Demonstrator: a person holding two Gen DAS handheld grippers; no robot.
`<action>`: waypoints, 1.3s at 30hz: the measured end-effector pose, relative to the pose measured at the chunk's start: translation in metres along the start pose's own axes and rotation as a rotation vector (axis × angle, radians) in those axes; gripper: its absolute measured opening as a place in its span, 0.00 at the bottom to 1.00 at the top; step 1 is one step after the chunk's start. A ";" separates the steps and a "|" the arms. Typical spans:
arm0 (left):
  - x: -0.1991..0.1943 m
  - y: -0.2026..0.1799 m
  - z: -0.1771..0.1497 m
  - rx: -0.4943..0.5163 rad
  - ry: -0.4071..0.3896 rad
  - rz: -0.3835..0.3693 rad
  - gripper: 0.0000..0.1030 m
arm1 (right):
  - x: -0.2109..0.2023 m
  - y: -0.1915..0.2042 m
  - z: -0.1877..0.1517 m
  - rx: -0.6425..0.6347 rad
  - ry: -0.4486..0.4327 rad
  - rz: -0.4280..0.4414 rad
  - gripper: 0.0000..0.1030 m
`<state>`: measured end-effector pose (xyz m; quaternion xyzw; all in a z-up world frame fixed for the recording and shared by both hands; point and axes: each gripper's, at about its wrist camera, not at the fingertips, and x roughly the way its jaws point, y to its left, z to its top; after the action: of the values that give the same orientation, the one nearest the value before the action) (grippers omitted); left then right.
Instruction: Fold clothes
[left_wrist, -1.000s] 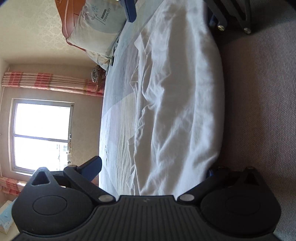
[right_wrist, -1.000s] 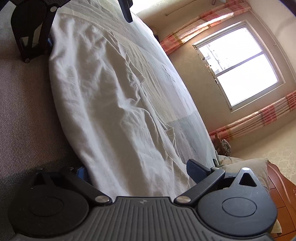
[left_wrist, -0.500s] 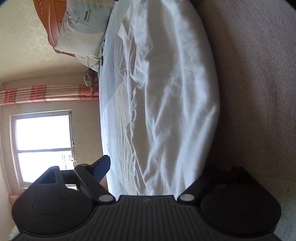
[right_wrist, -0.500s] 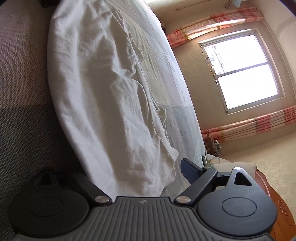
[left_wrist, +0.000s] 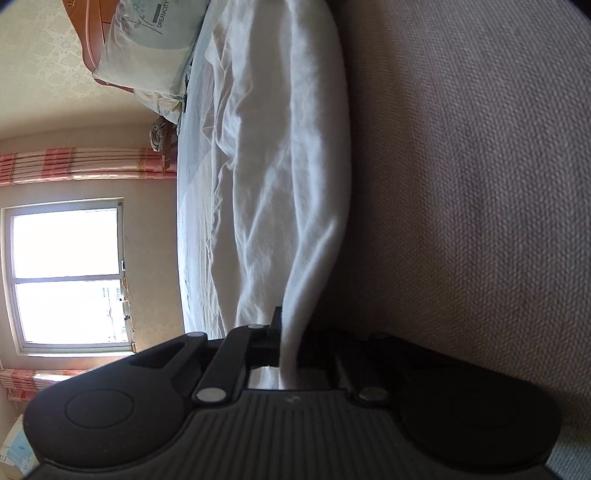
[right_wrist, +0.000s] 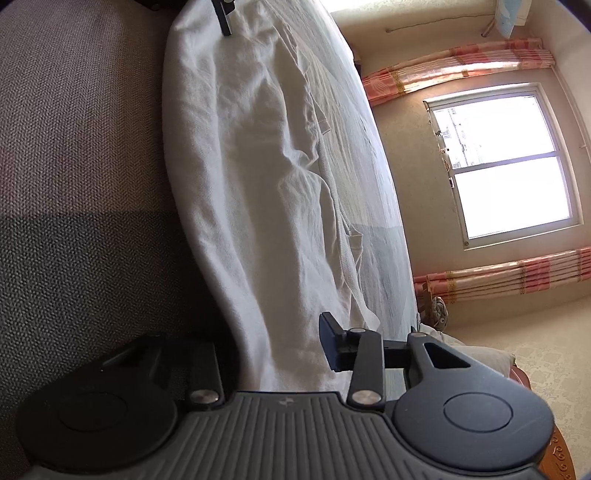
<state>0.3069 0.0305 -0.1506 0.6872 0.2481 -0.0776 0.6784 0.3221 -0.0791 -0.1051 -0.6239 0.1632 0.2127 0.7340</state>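
The white garment (left_wrist: 280, 184) lay along the bed edge (left_wrist: 195, 221). The left gripper (left_wrist: 290, 343) pinched its hem at 6 o'clock. The right gripper (right_wrist: 280, 347) had just been closing, fingers (right_wrist: 330, 347) around the fabric, contact unclear.

Daylight pours through the window (left_wrist: 68, 273), which is blown out to plain white in both wrist views. It rakes across the white garment (left_wrist: 280, 147), drawing soft shadows in its creases. Away from the window, the grey bed cover (right_wrist: 81, 184) falls dim. The fisheye bends the window frame and darkens the corners; the cover's weave looks soft.
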 end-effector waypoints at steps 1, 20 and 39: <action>0.000 0.000 0.000 -0.001 0.001 0.001 0.00 | 0.000 0.007 0.001 -0.023 0.002 0.017 0.16; 0.002 0.007 -0.003 -0.036 0.025 -0.028 0.00 | 0.001 0.022 -0.004 -0.062 0.013 0.004 0.09; -0.069 0.036 -0.027 -0.016 -0.091 -0.094 0.01 | -0.057 -0.066 -0.008 0.113 -0.056 0.289 0.06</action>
<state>0.2571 0.0422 -0.0865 0.6651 0.2493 -0.1385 0.6902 0.3075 -0.1023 -0.0217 -0.5455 0.2424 0.3240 0.7339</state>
